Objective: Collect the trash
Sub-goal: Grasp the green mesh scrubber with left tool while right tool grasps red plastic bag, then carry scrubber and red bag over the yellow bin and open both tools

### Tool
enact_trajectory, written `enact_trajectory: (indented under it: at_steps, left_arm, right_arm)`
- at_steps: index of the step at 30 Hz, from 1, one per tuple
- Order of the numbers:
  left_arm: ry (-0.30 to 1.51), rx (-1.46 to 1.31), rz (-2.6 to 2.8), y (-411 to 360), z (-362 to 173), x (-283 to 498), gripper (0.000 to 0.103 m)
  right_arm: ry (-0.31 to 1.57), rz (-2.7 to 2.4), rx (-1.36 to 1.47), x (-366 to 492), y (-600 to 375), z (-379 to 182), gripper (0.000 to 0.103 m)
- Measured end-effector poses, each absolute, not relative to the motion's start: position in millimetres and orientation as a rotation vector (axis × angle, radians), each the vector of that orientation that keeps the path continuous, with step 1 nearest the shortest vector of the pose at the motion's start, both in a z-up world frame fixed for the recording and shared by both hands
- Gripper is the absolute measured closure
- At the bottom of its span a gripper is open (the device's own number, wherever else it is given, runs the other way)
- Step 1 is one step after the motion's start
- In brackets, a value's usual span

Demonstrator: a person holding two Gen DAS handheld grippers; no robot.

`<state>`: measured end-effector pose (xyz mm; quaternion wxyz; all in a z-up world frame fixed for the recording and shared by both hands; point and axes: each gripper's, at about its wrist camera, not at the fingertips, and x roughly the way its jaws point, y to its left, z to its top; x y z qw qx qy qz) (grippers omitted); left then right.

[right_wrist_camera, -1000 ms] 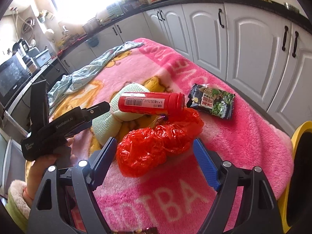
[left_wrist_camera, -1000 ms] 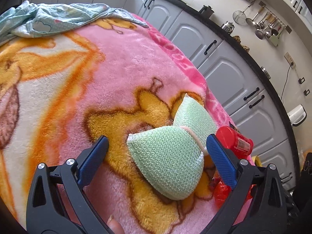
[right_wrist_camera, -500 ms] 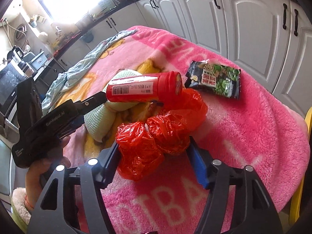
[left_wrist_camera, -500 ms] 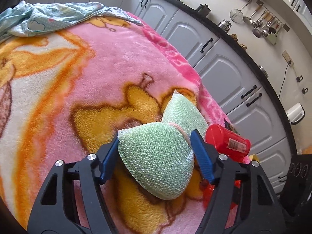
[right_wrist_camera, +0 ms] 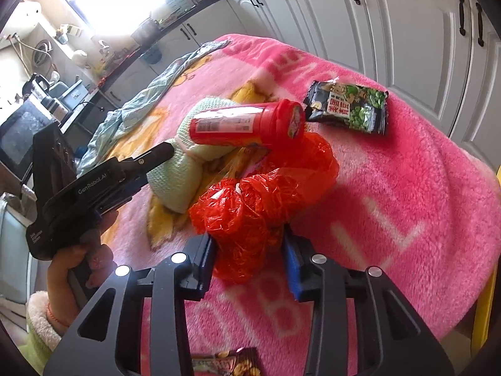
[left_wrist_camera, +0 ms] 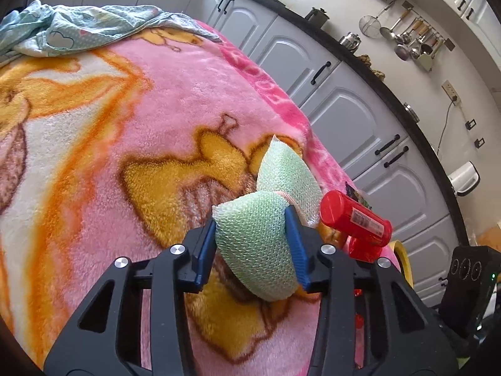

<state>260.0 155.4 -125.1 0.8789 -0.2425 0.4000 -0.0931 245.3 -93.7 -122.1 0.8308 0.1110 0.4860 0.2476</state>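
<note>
My left gripper [left_wrist_camera: 254, 244] is shut on a pale green foam net wrap [left_wrist_camera: 256, 250] lying on the pink blanket; the wrap also shows in the right wrist view [right_wrist_camera: 175, 185]. My right gripper [right_wrist_camera: 250, 260] is shut on a crumpled red plastic bag [right_wrist_camera: 250, 213]. A red canister [right_wrist_camera: 247, 123] lies on its side across the wrap and bag; it also shows in the left wrist view [left_wrist_camera: 357, 219]. A black and green snack packet [right_wrist_camera: 347, 108] lies flat beyond it. The left gripper body [right_wrist_camera: 94, 185] shows at the left of the right wrist view.
A pink and orange fleece blanket [left_wrist_camera: 109, 125] covers the surface. A light blue cloth [left_wrist_camera: 78, 31] lies bunched at its far end. White cabinets [right_wrist_camera: 407, 31] run along the far side. A yellow rim [right_wrist_camera: 488, 282] shows past the blanket's right edge. Another snack packet [right_wrist_camera: 225, 363] lies under the right gripper.
Both grippers have closed from wide open: the left onto the green foam wrap, the right onto the red plastic bag. Both moved forward a little.
</note>
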Motion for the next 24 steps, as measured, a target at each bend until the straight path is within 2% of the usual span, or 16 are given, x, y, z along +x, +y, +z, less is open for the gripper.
enact_trajectory:
  at_steps: [7,16,24]
  left_arm:
    - [0.803,-0.484,-0.220,150,-117,242,0.077]
    - [0.743,-0.435,-0.216,151,-97,208,0.079]
    - [0.672,-0.382,-0.285,132,-58,184,0.080]
  right_arm:
    - [1.050,0.551,0.276,225,-106,-117,0.069]
    - [1.022,0.539,0.282,206,-135,-95,0.069]
    - [0.965,0.525,0.221,189,-158,-73,0.069]
